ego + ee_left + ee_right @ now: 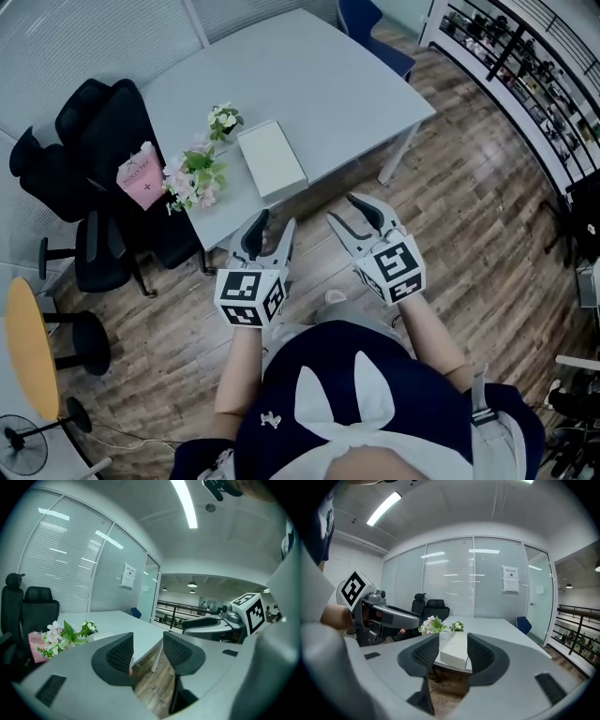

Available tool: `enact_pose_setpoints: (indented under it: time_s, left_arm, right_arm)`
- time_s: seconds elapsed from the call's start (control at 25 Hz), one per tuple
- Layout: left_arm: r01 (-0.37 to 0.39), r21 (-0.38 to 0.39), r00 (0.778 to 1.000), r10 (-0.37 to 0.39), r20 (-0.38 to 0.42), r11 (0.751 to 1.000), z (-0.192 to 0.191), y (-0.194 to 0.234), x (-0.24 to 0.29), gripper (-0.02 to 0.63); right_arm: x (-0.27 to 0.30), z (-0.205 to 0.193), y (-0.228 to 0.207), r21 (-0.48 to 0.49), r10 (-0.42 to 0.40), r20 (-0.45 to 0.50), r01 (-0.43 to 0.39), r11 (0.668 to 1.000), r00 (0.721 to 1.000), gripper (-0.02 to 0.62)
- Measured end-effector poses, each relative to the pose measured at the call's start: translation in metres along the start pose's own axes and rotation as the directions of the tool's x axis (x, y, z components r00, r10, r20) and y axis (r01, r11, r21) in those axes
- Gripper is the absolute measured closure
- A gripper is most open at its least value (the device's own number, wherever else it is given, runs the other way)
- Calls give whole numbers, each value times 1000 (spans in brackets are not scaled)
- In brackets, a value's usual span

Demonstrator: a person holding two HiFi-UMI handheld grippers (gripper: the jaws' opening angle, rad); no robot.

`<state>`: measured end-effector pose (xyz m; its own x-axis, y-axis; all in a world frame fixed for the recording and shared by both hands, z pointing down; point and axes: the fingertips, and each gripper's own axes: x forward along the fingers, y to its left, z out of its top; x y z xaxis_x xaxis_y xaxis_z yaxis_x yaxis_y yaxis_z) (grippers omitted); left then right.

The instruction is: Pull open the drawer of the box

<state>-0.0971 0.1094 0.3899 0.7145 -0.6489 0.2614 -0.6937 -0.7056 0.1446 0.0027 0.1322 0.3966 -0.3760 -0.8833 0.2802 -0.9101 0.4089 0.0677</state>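
The right gripper [453, 645] holds its jaws apart, framing the white box [454, 656] on the table [499, 628] beyond.

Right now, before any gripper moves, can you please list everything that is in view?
table: one, pale grey, ahead of the grippers
box: one, white, on the table near its front edge
flower bunch: one, pink and white, on the table's left corner
small plant: one, green and white, on the table beside the box
bag: one, pink, left of the flower bunch
office chairs: two, black, left of the table
far chair: one, blue, at the table's far end
round top: one, yellow, far left
floor: wood
left gripper: grey, open, nothing held
right gripper: grey, open, nothing held
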Motion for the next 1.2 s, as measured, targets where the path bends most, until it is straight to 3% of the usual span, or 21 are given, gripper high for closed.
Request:
enact_pose_setpoints:
  time_s: [0.32, 0.56, 0.92, 1.2]
  left_arm:
    - [-114, -58, 993, 112, -47, 992, -17, -9, 24, 407]
    - [-208, -87, 975, 199, -102, 974, -29, 6, 30, 407]
    - [-249, -155, 963, 226, -149, 956, -37, 45, 57, 407]
    - [-261, -221, 955, 219, -199, 940, -41, 81, 93, 400]
  right_arm:
    - [-3, -14, -26, -108, 102, -69, -109, 988, 992, 410]
    - [6, -23, -41, -120, 136, -82, -145, 982, 987, 410]
    - [39, -33, -63, -119, 150, -104, -162, 980, 983, 410]
    - [83, -48, -90, -115, 164, -189, -187, 976, 968, 402]
